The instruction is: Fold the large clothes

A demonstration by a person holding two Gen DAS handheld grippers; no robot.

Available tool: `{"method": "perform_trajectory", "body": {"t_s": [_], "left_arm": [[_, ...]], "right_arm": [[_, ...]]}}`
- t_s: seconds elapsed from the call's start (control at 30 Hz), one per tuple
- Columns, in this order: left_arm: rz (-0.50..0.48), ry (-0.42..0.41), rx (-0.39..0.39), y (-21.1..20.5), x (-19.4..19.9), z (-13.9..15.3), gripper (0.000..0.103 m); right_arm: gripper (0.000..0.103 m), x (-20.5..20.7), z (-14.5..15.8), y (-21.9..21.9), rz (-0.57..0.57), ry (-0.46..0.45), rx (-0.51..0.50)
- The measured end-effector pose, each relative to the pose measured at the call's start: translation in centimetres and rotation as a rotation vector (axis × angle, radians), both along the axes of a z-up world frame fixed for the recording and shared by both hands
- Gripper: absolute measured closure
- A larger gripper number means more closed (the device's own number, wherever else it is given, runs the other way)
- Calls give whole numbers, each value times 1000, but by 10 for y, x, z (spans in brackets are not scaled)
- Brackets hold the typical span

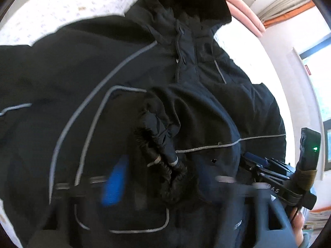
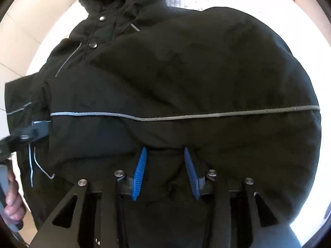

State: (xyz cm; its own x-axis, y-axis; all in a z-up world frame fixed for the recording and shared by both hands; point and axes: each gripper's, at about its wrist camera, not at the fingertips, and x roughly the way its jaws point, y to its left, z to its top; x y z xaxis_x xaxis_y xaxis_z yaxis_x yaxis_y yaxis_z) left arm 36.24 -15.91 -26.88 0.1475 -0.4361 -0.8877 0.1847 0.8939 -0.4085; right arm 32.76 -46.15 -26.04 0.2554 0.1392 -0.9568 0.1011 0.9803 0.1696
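Observation:
A large black hooded jacket with grey reflective piping lies spread on a white patterned bed, hood at the far end. It fills the right wrist view too. A sleeve cuff with elastic trim is bunched just ahead of my left gripper, whose blue finger is motion-blurred; its jaw state is unclear. My right gripper has its blue fingers apart, tips against the jacket's lower edge, with black fabric between them. The right gripper also shows in the left wrist view.
The white bedsheet surrounds the jacket. A pink pillow lies beyond the hood. A window and wall stand at the right. A hand holds the left gripper's handle. Pale cupboards stand at the far left.

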Motion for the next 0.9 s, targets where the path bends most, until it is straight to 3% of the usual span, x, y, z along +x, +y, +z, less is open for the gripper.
{"method": "perform_trajectory", "body": {"t_s": [0.07,0.2,0.23,0.33,0.43,0.5,0.63,0.7,0.77,0.8,0.9], "left_arm": [[6,-10,-19,0,1,1,80],[18,-98,-61,11,-2,34,83],[27,-116,-66,15,-2,43,83],[74,-171,-80,41,2,69,84],[111,-188,-43,70,5,77,84],[146,-171,-4,91,7,69,83],[163,-77,52,113,15,22,81],[146,-45,93,113,15,0,76],[137,-66,99,113,14,-5,72],[144,-69,95,115,13,-3,69],[166,-102,110,128,6,12,53]], "right_arm": [[60,1,5,-6,5,7,15],[59,-4,32,-12,16,-20,35],[57,10,32,-5,14,-29,47],[49,4,68,-7,16,-95,103],[46,0,95,-5,9,-156,114],[40,1,101,-9,-3,-174,33],[39,7,73,-14,-36,-129,-186],[39,14,35,-15,-53,-45,-256],[35,18,4,-21,-51,34,-261],[31,19,-3,-23,-58,26,-254],[30,22,0,-29,-79,23,-245]]}}
